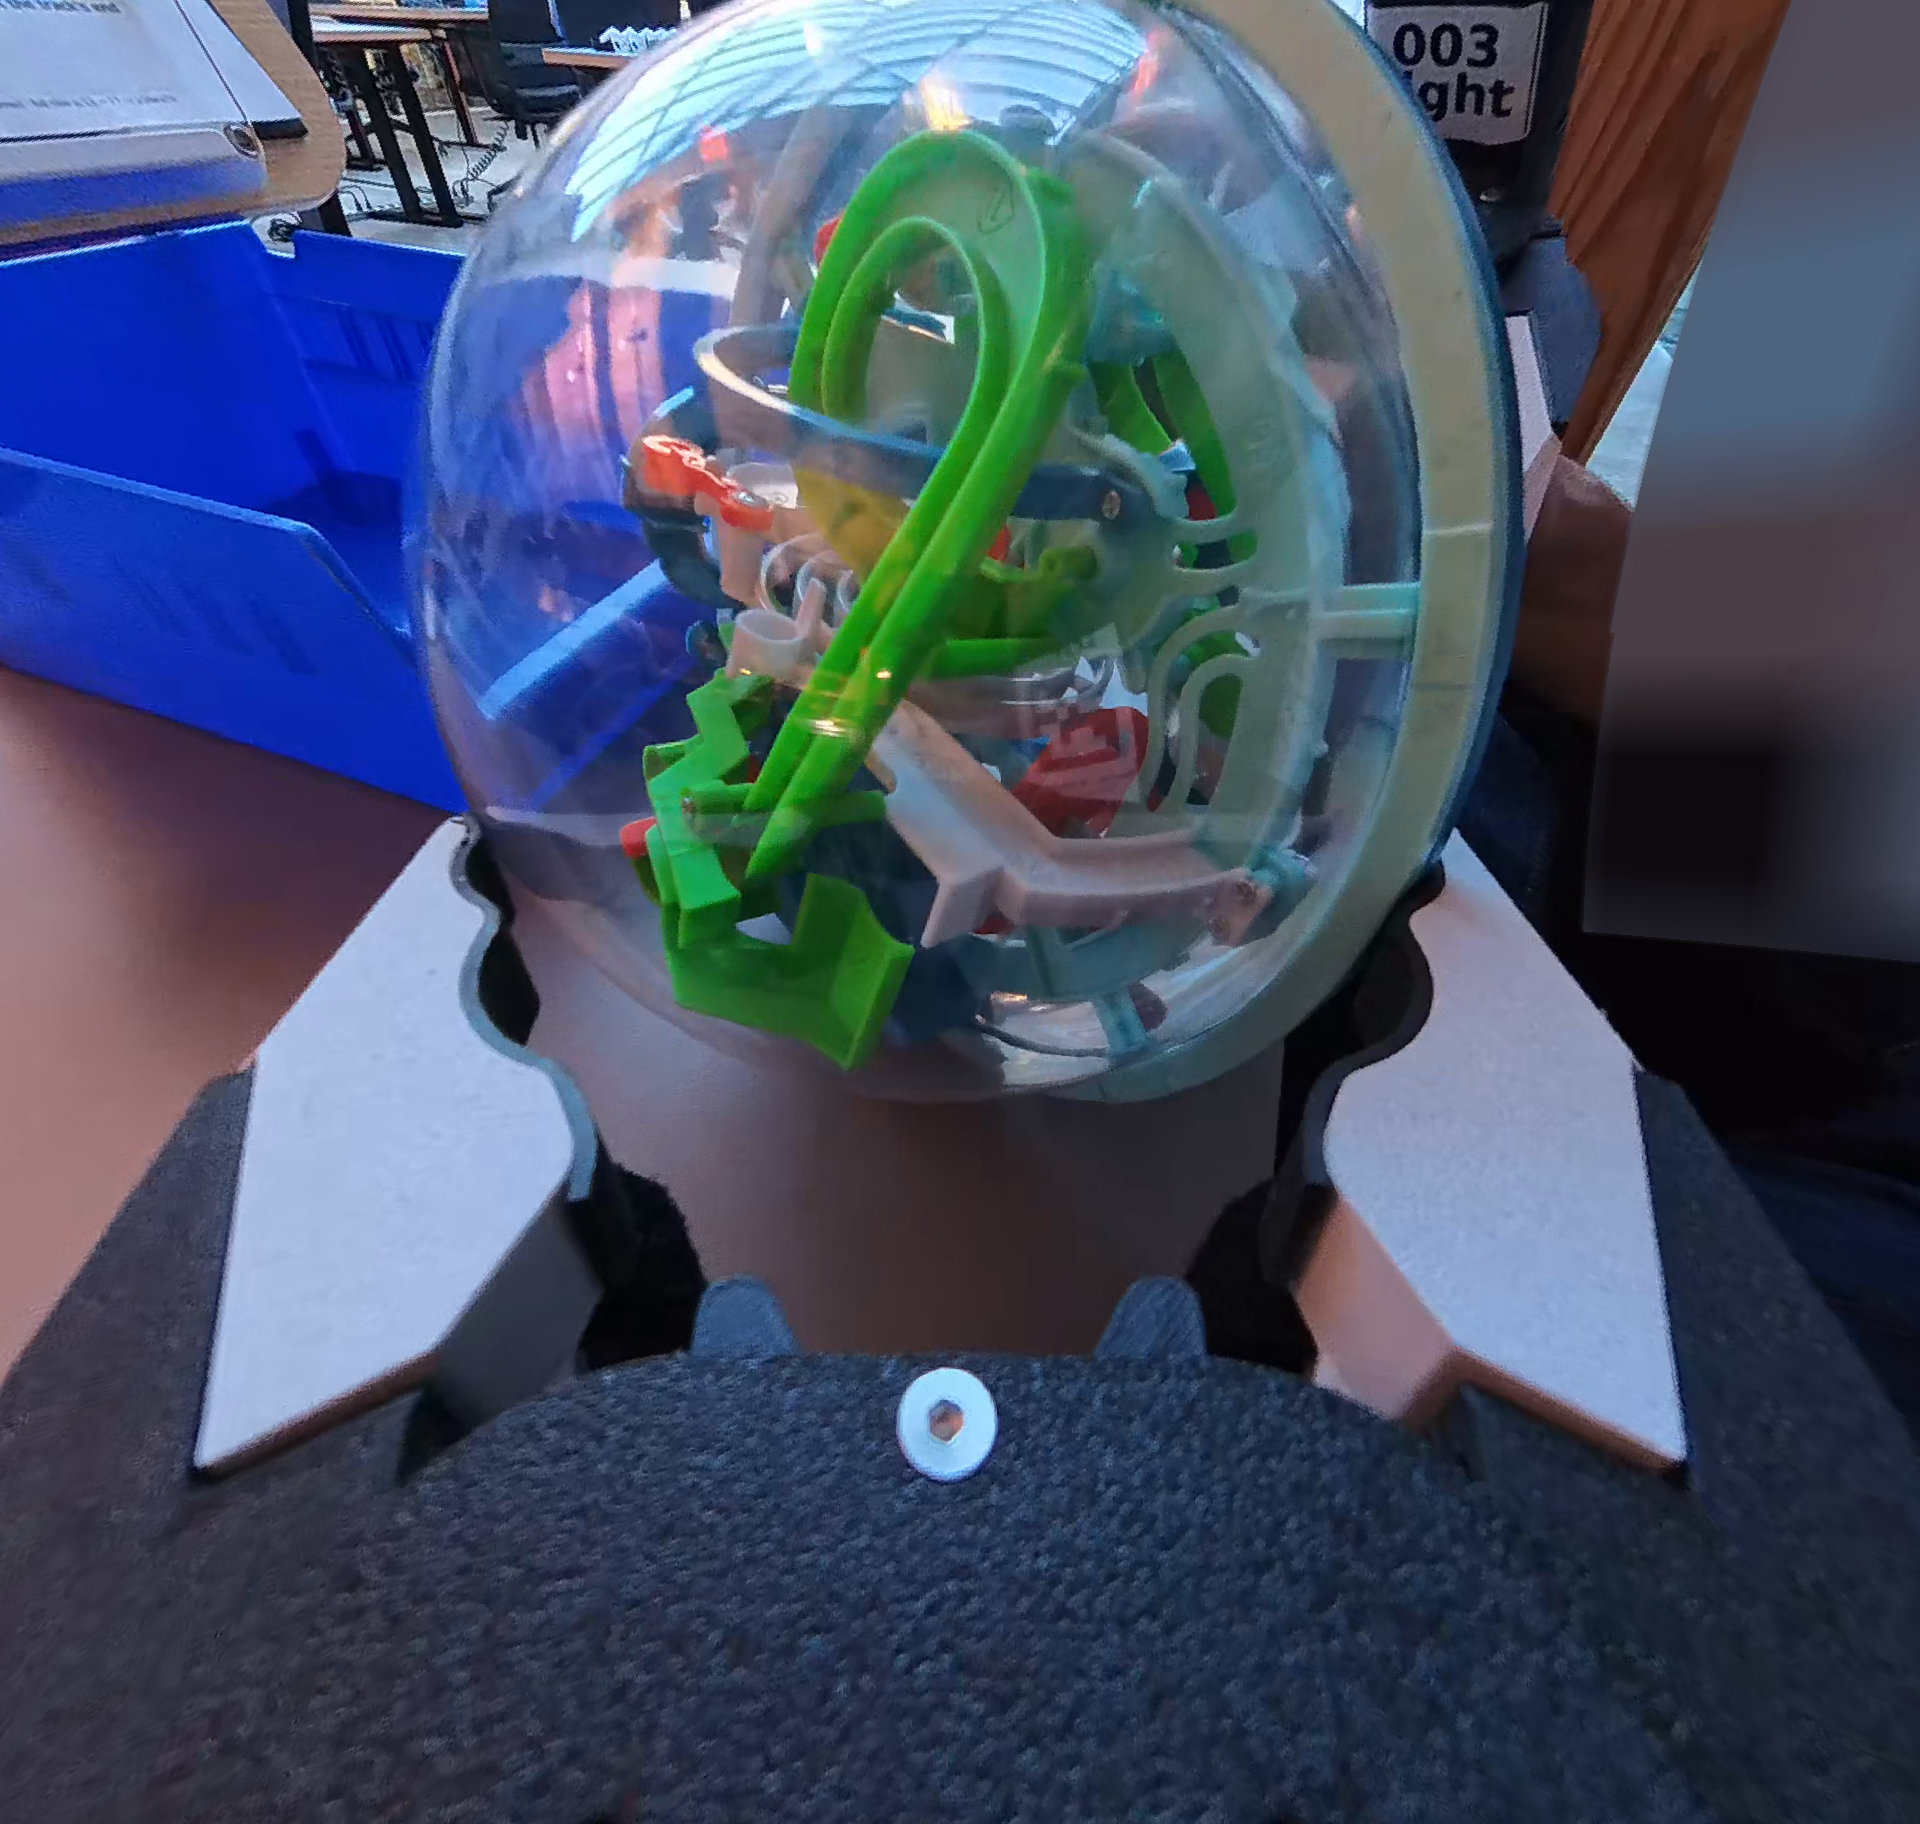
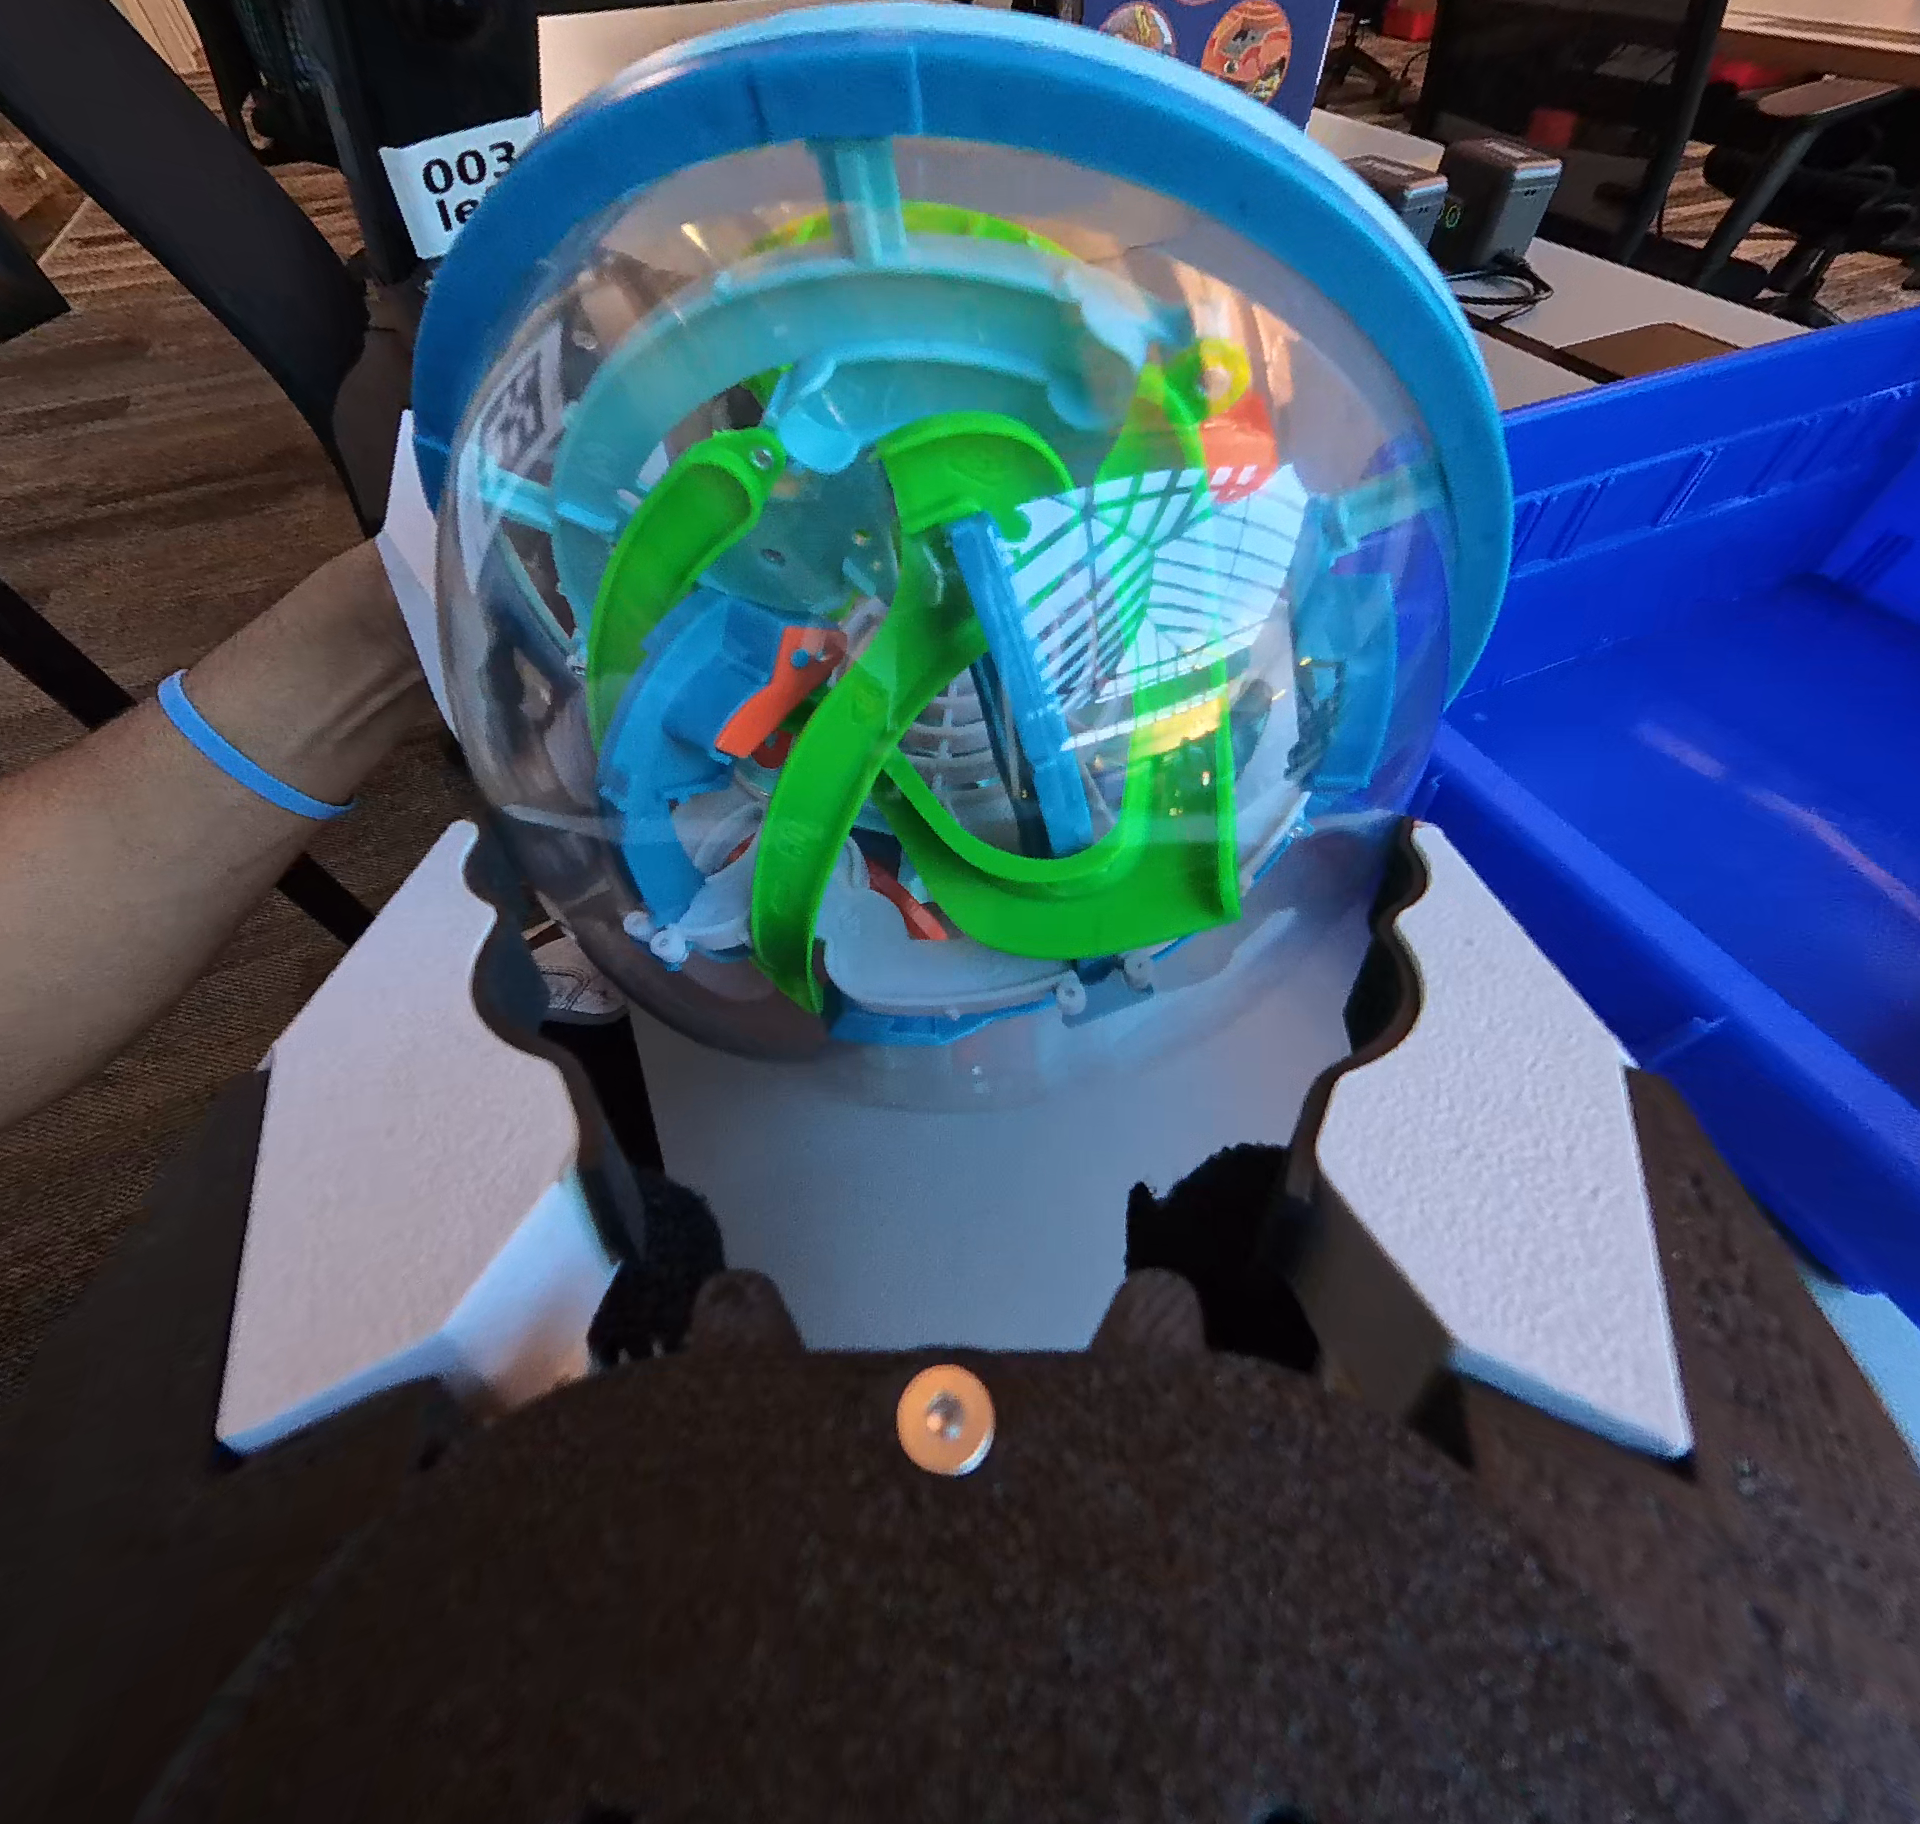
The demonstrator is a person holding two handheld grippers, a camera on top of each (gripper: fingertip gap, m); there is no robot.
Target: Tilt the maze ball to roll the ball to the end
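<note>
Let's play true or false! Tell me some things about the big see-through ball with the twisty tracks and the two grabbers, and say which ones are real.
1. The maze ball is clear with green tracks inside. True.
2. Both grippers press on the ball from opposite sides. True: the left gripper and the right gripper each have their fingers spread around it.
3. The bin beside the ball is red. False: the bin is blue.
4. The ring around the ball's middle is orange. False: the ring is blue in the right wrist view and pale in the left.
5. The person's arm wears a blue wristband. True.
</note>
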